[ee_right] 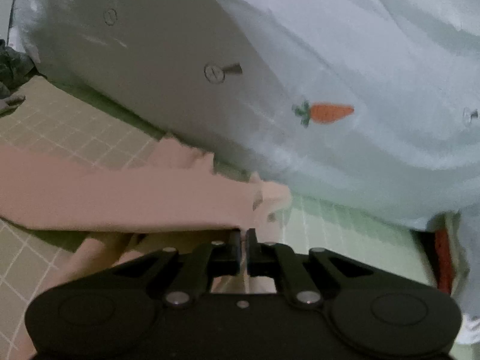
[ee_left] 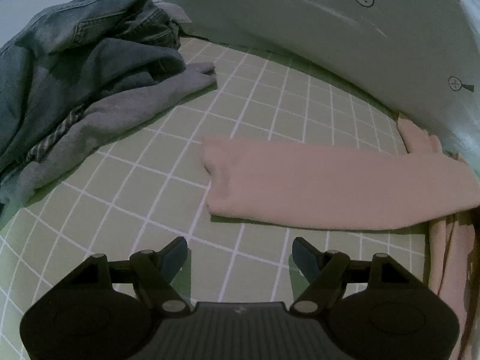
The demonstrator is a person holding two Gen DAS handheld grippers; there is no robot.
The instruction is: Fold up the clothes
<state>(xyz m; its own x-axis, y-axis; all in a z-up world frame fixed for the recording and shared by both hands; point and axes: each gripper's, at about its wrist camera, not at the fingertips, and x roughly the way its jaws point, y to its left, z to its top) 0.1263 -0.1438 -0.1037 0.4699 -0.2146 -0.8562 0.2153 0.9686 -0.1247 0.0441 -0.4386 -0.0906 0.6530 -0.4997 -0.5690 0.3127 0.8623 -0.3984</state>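
Pinching a fold of the pink garment (ee_right: 126,198) between nearly closed fingers, the right gripper (ee_right: 243,240) grips; left gripper (ee_left: 240,253) fingers stand wide above the gridded mat (ee_left: 255,90), holding nothing.

One pink garment (ee_left: 330,186); perhaps three heaped clothes (ee_left: 90,75)

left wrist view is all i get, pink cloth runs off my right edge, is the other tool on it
Observer: Yes. The right tool is shut on the pink cloth at its near edge.
Operator: anything beside it over there
Observer: A pale sheet with an orange carrot print lies just beyond.
Operator: more grid mat on that side
Observer: Yes, the green grid mat continues past the cloth's end.
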